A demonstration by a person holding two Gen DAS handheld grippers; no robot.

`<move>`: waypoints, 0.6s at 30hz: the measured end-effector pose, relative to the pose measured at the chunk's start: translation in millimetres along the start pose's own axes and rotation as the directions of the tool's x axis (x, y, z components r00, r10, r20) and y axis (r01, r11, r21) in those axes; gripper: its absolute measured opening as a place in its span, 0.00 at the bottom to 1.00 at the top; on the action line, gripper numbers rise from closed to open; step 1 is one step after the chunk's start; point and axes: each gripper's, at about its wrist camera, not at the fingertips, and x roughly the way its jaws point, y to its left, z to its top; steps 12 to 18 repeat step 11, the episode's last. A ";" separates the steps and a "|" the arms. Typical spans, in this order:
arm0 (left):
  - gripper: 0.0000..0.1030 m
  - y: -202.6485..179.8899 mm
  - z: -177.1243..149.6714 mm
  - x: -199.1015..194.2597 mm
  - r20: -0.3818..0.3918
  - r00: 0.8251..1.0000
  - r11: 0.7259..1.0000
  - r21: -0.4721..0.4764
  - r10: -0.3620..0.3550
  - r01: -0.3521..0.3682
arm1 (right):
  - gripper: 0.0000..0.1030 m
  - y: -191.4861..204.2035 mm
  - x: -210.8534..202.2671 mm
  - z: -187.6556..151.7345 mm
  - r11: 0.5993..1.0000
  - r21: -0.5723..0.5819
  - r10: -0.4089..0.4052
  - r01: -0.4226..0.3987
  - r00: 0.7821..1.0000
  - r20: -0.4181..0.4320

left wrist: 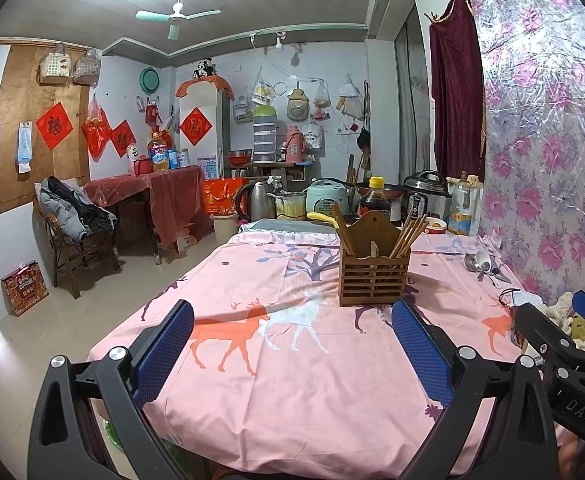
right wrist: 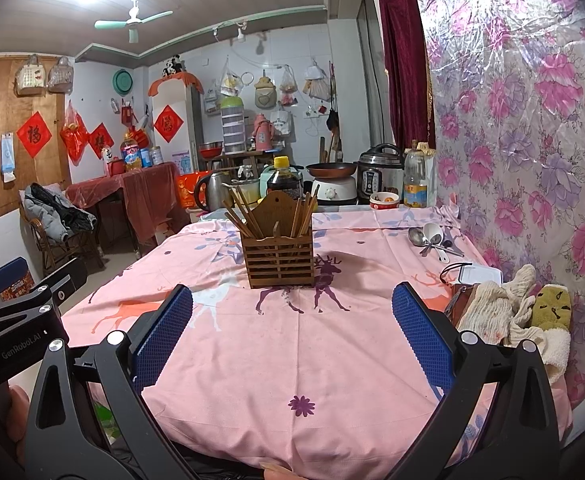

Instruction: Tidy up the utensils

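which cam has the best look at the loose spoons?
Right wrist: the spoons lie closer and larger there, white and metal bowls easy to tell apart. Left wrist shows the same pile smaller, near the wall, handles bunched together.

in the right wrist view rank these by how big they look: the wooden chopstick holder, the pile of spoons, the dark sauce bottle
1. wooden chopstick holder
2. dark sauce bottle, though it stands farther back
3. pile of spoons

Chopsticks (right wrist: pixel 248 210) upright in holder (right wrist: pixel 278 258) (wooden)
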 end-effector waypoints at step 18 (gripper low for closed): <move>0.95 -2.7 -3.6 0.9 0.010 1.000 1.000 -0.004 0.021 -0.021 | 0.93 -0.4 0.0 0.1 1.000 0.001 0.001 -0.001 1.000 -0.001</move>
